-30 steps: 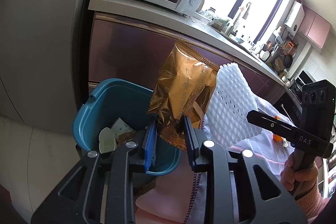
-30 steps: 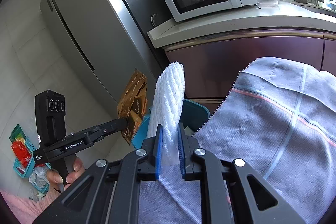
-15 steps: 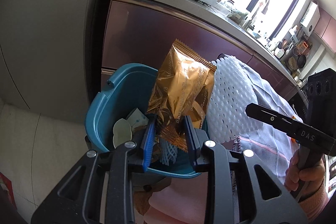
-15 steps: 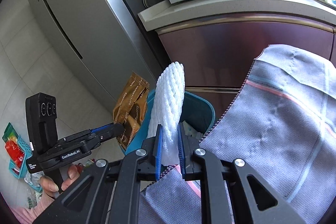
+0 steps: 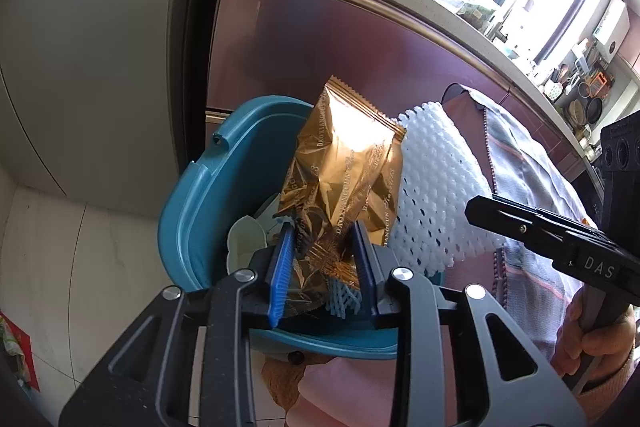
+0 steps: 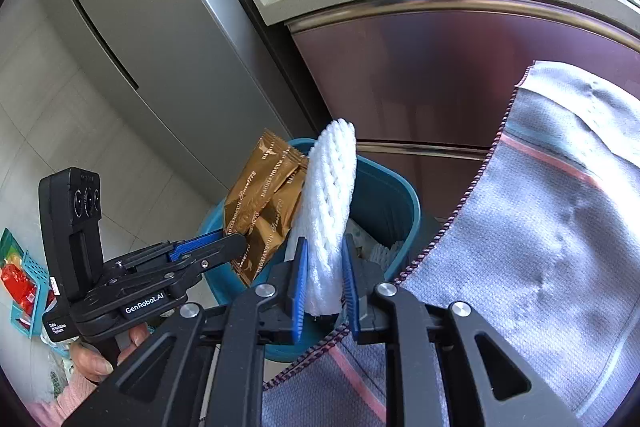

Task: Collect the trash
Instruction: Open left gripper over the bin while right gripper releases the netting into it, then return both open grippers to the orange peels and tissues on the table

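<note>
Hovering over a teal bin [image 5: 188,211], the left gripper [image 5: 324,259] is grasping a gold snack wrapper [image 5: 344,175] while the right gripper [image 6: 323,281], just beside it, is easing its jaws apart around a white foam net [image 6: 328,203].

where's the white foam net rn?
The white foam net stands between the right tongs, whose jaws are opening, over the teal bin. In the left wrist view it sits right of the gold wrapper, touching it.
</note>
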`<action>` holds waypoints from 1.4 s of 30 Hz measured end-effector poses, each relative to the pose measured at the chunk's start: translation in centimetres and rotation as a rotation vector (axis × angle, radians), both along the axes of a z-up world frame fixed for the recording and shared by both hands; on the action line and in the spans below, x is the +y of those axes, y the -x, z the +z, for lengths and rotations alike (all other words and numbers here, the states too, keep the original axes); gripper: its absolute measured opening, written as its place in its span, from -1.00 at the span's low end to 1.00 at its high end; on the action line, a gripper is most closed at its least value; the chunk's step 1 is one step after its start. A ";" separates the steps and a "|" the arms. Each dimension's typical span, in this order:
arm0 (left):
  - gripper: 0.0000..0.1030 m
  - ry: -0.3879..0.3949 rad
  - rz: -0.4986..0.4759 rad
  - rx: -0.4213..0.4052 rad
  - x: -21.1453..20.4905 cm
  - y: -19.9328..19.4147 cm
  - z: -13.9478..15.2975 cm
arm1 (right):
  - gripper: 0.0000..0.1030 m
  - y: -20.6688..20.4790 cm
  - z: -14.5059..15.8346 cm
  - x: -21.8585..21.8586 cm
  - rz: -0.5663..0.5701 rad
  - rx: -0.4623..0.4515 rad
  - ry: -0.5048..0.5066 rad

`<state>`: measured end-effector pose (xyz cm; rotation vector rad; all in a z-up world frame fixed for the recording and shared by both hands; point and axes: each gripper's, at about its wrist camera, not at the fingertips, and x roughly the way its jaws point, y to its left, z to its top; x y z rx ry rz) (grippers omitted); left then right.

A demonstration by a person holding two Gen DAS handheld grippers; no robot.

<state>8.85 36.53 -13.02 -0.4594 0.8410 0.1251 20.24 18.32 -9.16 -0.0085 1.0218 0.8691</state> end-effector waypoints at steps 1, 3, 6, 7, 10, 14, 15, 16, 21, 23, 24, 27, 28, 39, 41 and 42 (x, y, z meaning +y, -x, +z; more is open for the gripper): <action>-0.42 -0.001 0.001 0.004 -0.1 -0.2 -0.2 | -0.64 0.0 -0.2 -0.1 -0.002 0.002 0.003; -0.40 -0.002 0.000 0.015 -0.2 -0.6 -0.5 | -0.52 -0.2 -0.6 0.1 -0.005 0.017 0.010; -0.37 -0.004 0.001 0.036 -0.5 -1.1 -1.1 | -0.46 -0.4 -0.7 -0.2 -0.017 0.027 -0.001; -0.37 -0.006 0.005 0.042 -0.6 -1.2 -1.2 | -0.46 -0.5 -0.6 -0.3 -0.022 0.022 -0.001; -0.34 -0.004 0.010 0.053 -0.7 -1.7 -1.7 | -0.45 -0.5 -0.6 -0.7 -0.026 0.016 -0.012; -0.27 -0.016 0.018 0.060 -1.1 -2.1 -1.9 | -0.44 0.2 -0.3 -2.2 -0.025 0.008 -0.032; -0.27 -0.015 0.017 0.058 -1.3 -2.1 -1.9 | -0.44 0.4 -0.2 -2.6 -0.024 0.006 -0.035; -0.27 -0.013 0.016 0.055 -1.3 -2.1 -1.8 | -0.44 0.6 0.0 -3.1 -0.023 0.002 -0.040; -0.27 -0.023 -0.007 0.008 -2.3 -1.7 -0.6 | -0.41 1.5 1.2 -5.0 -0.019 -0.022 -0.063; -0.27 -0.025 -0.020 -0.018 -2.8 -1.3 0.1 | -0.40 1.9 2.1 -6.1 -0.024 -0.040 -0.076; -0.27 -0.026 -0.030 -0.035 -3.2 -1.3 0.6 | -0.40 2.2 2.6 -6.7 -0.025 -0.049 -0.084; -0.20 -0.034 -0.068 -0.082 -4.6 -0.7 1.9 | -0.36 3.2 3.9 -8.8 -0.035 -0.086 -0.107; -0.19 -0.040 -0.084 -0.101 -5.2 -0.5 2.4 | -0.35 3.5 4.3 -9.6 -0.041 -0.097 -0.115; -0.07 -0.032 -0.323 -0.222 -13.4 0.3 6.3 | -0.22 7.4 6.3 -19.5 -0.188 -0.221 -0.106; -0.07 -0.031 -0.372 -0.228 -15.6 0.1 6.7 | -0.22 8.0 6.5 -21.8 -0.240 -0.233 -0.099; -0.06 -0.028 -0.398 -0.230 -16.6 0.0 6.9 | -0.22 8.3 6.5 -23.0 -0.265 -0.237 -0.096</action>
